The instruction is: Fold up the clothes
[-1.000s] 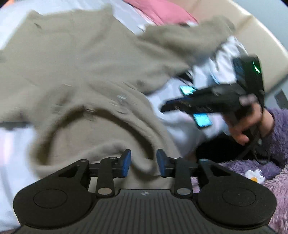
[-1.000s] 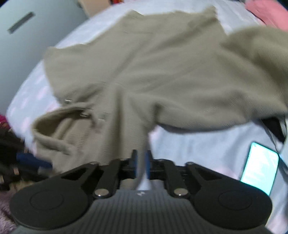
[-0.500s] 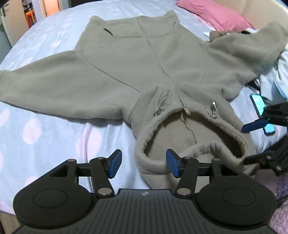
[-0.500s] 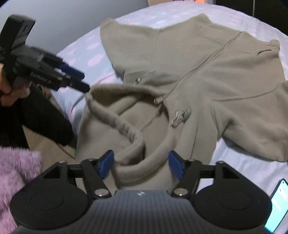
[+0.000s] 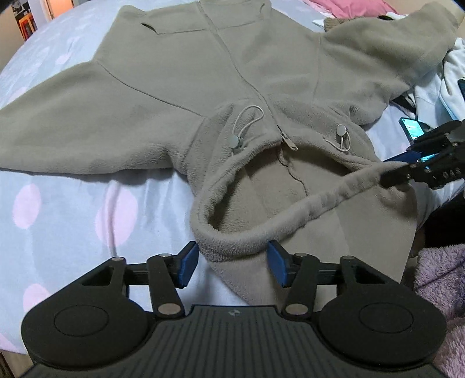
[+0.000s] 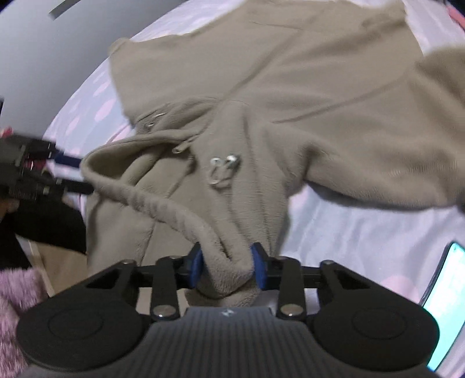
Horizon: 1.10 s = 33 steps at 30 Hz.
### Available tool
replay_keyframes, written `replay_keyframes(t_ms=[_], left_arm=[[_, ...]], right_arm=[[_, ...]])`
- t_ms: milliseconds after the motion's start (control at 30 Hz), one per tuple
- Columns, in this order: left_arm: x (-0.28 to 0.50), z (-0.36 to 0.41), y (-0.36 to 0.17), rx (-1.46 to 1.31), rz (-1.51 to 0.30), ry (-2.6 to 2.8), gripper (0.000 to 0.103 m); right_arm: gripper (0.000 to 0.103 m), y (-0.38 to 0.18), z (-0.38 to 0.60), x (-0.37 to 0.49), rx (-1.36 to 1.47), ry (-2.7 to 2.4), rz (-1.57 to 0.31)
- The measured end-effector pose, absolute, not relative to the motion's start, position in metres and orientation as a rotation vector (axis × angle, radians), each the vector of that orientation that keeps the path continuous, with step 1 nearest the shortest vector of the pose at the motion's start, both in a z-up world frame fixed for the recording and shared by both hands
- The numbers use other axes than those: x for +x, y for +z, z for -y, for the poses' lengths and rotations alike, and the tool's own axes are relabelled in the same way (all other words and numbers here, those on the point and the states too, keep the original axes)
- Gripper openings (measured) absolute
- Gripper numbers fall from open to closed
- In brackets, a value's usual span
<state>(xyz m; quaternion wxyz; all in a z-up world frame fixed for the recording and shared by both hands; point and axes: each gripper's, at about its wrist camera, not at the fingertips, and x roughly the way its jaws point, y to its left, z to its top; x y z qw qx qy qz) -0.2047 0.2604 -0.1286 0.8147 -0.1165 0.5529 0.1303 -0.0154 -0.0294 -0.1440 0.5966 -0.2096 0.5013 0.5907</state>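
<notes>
A beige fleece hoodie [image 5: 203,78] lies front up and spread out on the bed, hood toward me; it also shows in the right wrist view [image 6: 319,96]. My left gripper [image 5: 232,266] is at the hood's rim [image 5: 229,241], its jaws wide apart on either side of the rim without pinching it. My right gripper [image 6: 228,269] has closed on the other side of the hood rim [image 6: 229,273], with fleece bunched between its blue pads. From the left wrist view the right gripper [image 5: 398,171] shows at the right end of the rim.
The bed has a pale blue sheet with pink dots [image 5: 72,221]. A phone with a lit screen [image 6: 444,308] lies on the sheet at right. White clothes [image 5: 441,84] and a pink pillow [image 5: 348,5] lie beyond. A purple fuzzy sleeve [image 5: 438,285] is at right.
Both grippers have moved in to the hood rim. The right gripper's jaws have narrowed onto the rim. The left gripper's jaws stay wide.
</notes>
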Motion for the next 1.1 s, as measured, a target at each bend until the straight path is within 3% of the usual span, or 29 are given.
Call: replay_keyframes(t_ms=[67,200,300,633,867,1100], left_arm=[[-0.202,-0.260,-0.132,-0.241,-1.185,0.286,0.042],[-0.211,-0.261,-0.125,-0.262,-1.172,0.277,0.023],[-0.219,-0.263,-0.114,-0.278,-1.161,0.260,0.017],[-0.242,-0.281,-0.062,-0.274,-1.146,0.137,0.013],[-0.218,-0.268,-0.100,-0.277,-1.197,0.039,0.013],[-0.218,-0.277,-0.098,-0.339,-1.166,-0.027,0.026]], right_arm=[[0.033,-0.152,0.027,-0.012,-0.467,1.354,-1.198],[0.032,-0.143,0.031,-0.019,-0.477,1.382,-1.184],[0.031,-0.130,0.040,-0.025,-0.420,1.461,-1.194],[0.030,-0.113,0.052,-0.007,-0.046,1.665,-1.375],[0.029,-0.127,0.049,-0.004,-0.229,1.510,-1.384],[0.028,-0.143,0.045,0.007,-0.314,1.354,-1.405]])
